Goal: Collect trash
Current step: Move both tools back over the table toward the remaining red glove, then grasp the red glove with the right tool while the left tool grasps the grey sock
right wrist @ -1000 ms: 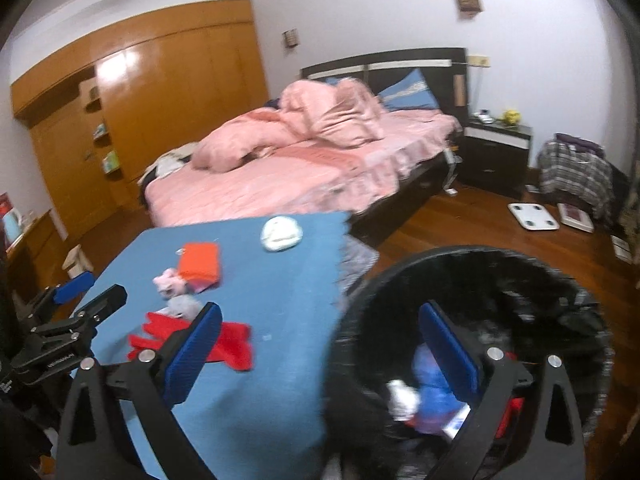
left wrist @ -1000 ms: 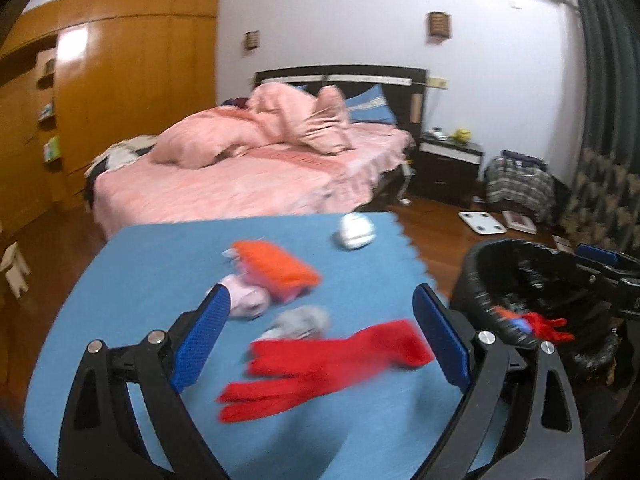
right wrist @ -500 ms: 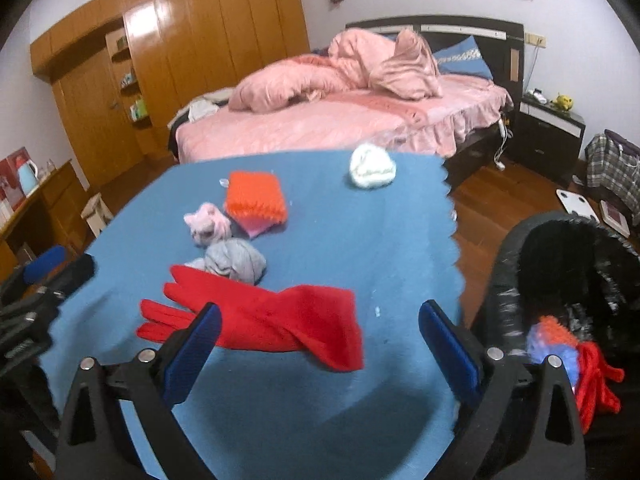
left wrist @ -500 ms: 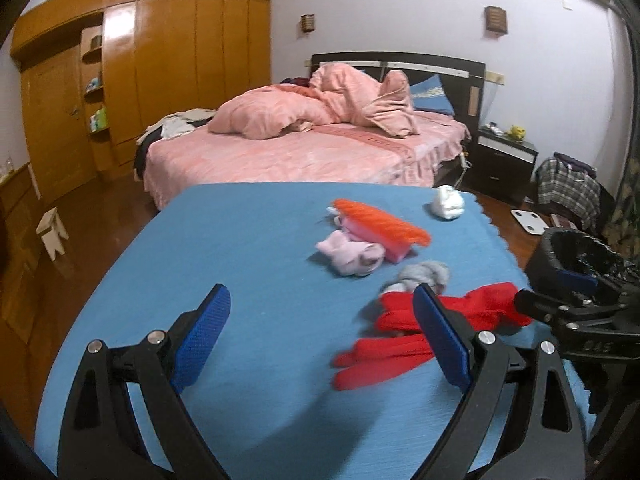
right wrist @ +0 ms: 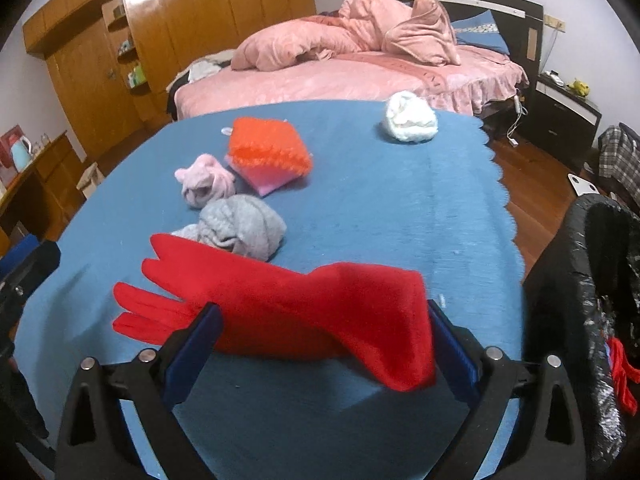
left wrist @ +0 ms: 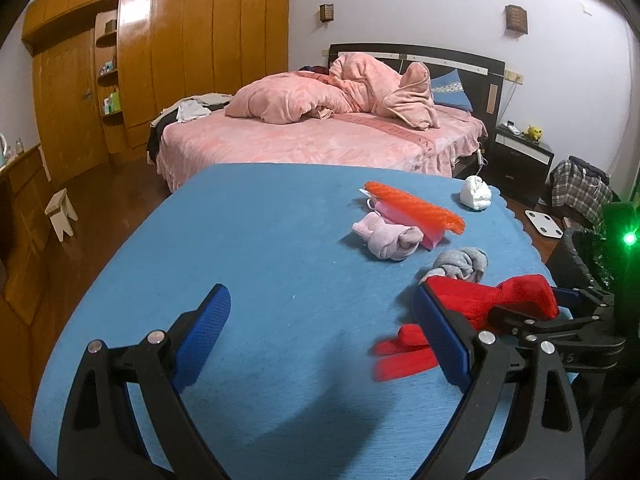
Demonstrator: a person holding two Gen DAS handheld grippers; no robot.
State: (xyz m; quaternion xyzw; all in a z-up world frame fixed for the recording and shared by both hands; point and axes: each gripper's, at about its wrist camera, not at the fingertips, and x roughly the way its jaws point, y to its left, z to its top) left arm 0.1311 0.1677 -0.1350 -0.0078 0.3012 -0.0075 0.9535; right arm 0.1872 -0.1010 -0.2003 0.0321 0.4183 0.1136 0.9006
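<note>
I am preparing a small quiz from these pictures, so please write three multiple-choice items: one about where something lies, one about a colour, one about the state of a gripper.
1. Where does the white bundle lie on the blue mat?
A. near the far edge, toward the bed
B. under the red glove
C. inside the bin

2. What colour is the balled cloth touching the red glove?
A. green
B. grey
C. yellow

3. How is the right gripper?
A. shut tight on nothing
B. out of view
C. open, jaws on either side of the glove's cuff

Answers: 1 A, it sits by the mat's far edge; 2 B, the bundle is grey; 3 C, both pads stand apart around the cuff.
</note>
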